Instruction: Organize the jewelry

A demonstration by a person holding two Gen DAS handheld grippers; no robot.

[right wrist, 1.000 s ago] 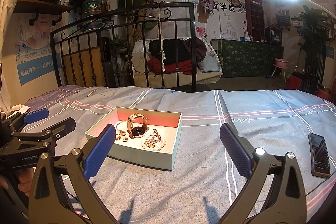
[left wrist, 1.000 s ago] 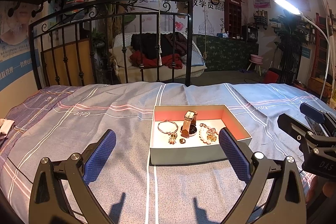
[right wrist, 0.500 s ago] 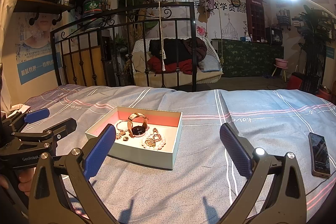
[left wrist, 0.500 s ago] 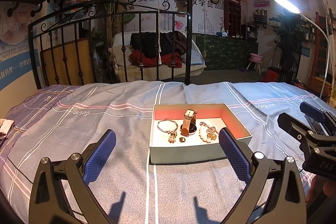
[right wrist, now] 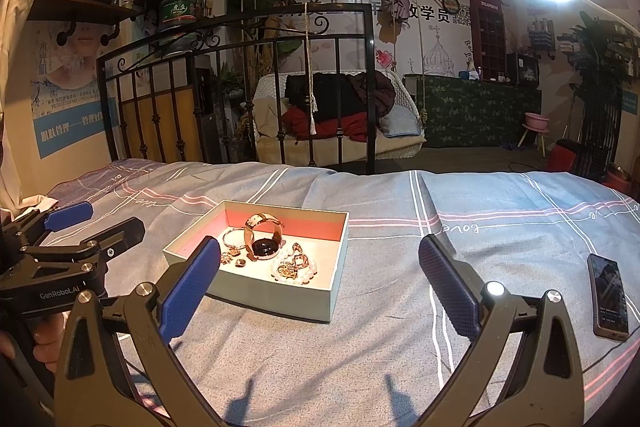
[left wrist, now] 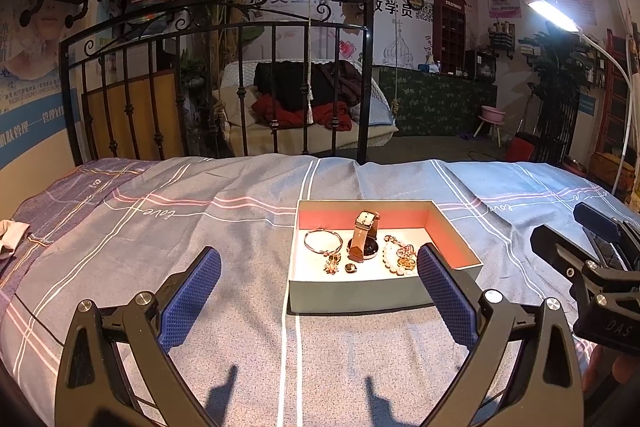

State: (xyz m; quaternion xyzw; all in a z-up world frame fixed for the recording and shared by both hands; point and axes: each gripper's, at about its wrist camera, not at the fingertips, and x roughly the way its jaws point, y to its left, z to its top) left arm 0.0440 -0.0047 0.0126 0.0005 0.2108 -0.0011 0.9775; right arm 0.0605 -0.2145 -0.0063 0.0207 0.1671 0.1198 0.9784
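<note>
On the grey-blue striped bedspread (left wrist: 160, 247) the left gripper (left wrist: 319, 269) hangs with its blue-padded fingers (left wrist: 188, 301) spread wide and nothing between them, the near side of the box just ahead of it. The shallow pale box (left wrist: 360, 293), pink on its inner walls, sits open-topped in the middle of the bed and holds all the jewelry: at its left a thin bangle (left wrist: 323, 241) with a small flower charm (left wrist: 332, 263) and a dark little stud (left wrist: 351, 268) nearer, in the middle a watch (left wrist: 363, 241) standing on its dark face with the tan strap looped upward, and at its right a pearl bracelet (left wrist: 394, 261) tangled with gold pieces. Right of the box the right gripper (right wrist: 319, 269) is likewise wide apart and empty, held low over bare cloth. Far right, a dark phone (right wrist: 608, 297) lies flat on the bedspread, well apart from the box
</note>
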